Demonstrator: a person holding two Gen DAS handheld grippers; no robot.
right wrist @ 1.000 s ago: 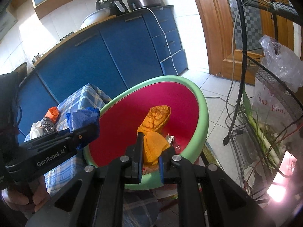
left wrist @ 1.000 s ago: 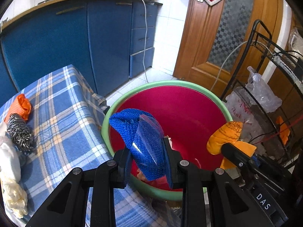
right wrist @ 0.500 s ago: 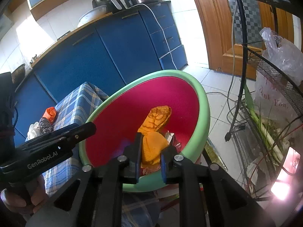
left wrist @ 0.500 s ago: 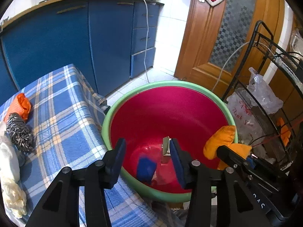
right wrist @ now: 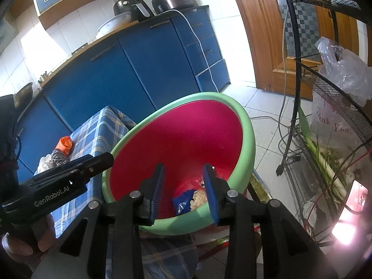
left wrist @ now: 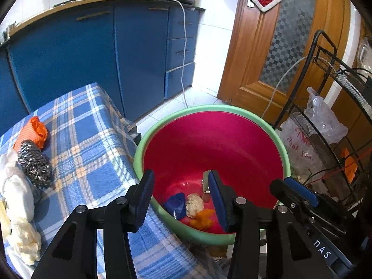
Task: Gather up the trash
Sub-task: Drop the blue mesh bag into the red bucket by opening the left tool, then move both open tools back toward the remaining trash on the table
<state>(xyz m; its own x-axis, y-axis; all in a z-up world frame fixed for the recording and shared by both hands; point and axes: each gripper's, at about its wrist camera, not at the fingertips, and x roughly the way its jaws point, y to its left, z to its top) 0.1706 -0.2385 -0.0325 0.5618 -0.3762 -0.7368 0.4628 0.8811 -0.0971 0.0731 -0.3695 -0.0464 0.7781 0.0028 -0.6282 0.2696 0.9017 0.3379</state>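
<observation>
The left tongs (left wrist: 181, 194) are hanging over the near rim of the red basin (left wrist: 282, 153), jaws apart with nothing between them. The right tongs (right wrist: 183, 189) are hovering beside them over the same rim, their jaws opening and likewise bare. Below both pairs, on the basin floor, a blue wad (left wrist: 175, 204), a pale crumpled ball (left wrist: 194, 205) and an orange scrap (left wrist: 203, 218) are lying close together, so the drop appears to be finishing here.

More trash is waiting on the bench (left wrist: 97, 144), which is wearing a blue plaid cloth: an orange wad (left wrist: 37, 131) is sitting toward the far left edge, a steel scourer (left wrist: 34, 165) is touching it on the near side, and white crumpled material (left wrist: 18, 200) is running along the left edge toward the near corner.

To do this step well, the person is probably best letting both tongs finish spreading before lifting, so nothing clings to the pads, then raising them straight up clear of the green rim rather than dragging across it. The left tongs look the natural pair for the bench items.

The basin is butting against the right edge of the bench, so the path from it to the scourer is crossing open plaid with nothing standing in the way. On the basin's other side a black wire rack (right wrist: 330, 107) with plastic bags (right wrist: 344, 74) is crowding close, and a white cord (right wrist: 282, 125) is trailing on the floor tiles there, leaving the right tongs little room to swing outward.
</observation>
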